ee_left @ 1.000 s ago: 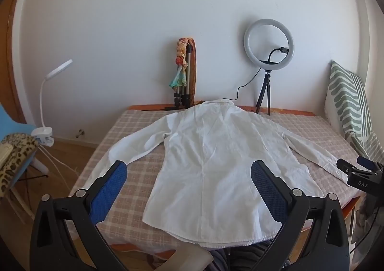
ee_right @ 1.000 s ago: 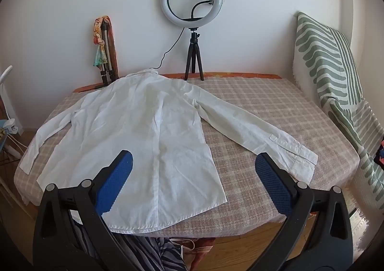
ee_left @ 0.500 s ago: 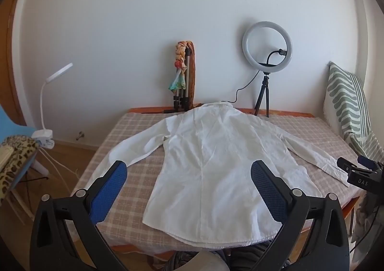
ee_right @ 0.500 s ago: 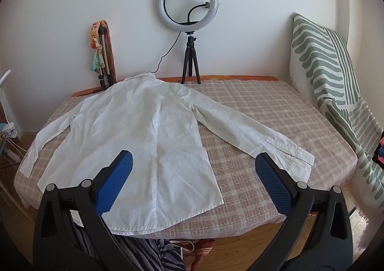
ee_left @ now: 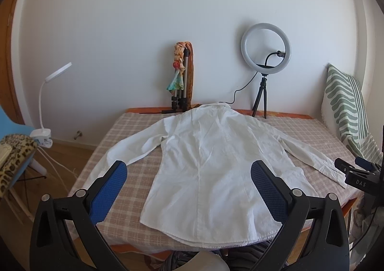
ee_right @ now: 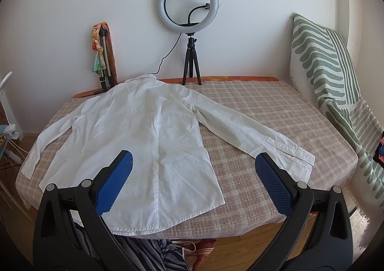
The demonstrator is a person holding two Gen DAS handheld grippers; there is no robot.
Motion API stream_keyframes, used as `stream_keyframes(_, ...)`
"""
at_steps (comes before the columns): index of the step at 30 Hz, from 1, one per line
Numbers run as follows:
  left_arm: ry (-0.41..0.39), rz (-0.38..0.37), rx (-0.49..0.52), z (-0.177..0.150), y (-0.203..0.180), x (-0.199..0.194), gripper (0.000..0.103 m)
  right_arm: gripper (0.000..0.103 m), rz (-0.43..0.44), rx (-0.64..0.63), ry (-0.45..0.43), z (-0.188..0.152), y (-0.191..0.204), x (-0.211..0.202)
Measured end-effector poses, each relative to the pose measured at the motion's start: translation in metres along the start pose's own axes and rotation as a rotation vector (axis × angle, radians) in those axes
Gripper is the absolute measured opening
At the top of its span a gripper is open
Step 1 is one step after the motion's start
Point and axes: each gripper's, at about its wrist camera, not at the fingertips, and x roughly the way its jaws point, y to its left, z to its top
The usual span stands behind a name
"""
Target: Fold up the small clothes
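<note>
A white long-sleeved shirt (ee_left: 211, 163) lies flat, back up, on the checked table (ee_left: 134, 132), collar toward the wall and both sleeves spread out. It also shows in the right wrist view (ee_right: 144, 136) on the table (ee_right: 276, 108). My left gripper (ee_left: 189, 181) is open and empty, held above the shirt's hem at the near table edge. My right gripper (ee_right: 193, 172) is open and empty, above the hem's right corner, with the right cuff (ee_right: 292, 151) just beyond its right finger.
A ring light on a small tripod (ee_right: 189, 31) and a folded tripod with a scarf (ee_right: 103, 55) stand at the back wall. A green striped cloth (ee_right: 331, 74) hangs at the right. A desk lamp (ee_left: 50, 93) and a leopard-print chair (ee_left: 14, 160) stand left.
Both grippers have drawn back and up slightly from the table; the shirt looks a little smaller and farther. The shirt itself has not moved.
</note>
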Motion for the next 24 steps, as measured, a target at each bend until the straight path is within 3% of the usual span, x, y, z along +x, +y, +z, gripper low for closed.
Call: stream_keyframes(24, -0.011, -0.006, -0.006, -0.0047, -0.0021, -0.0014, 0.102, 0.103, 0.003, 0.002, -0.001, 0.0019, 0.0007, -0.0022)
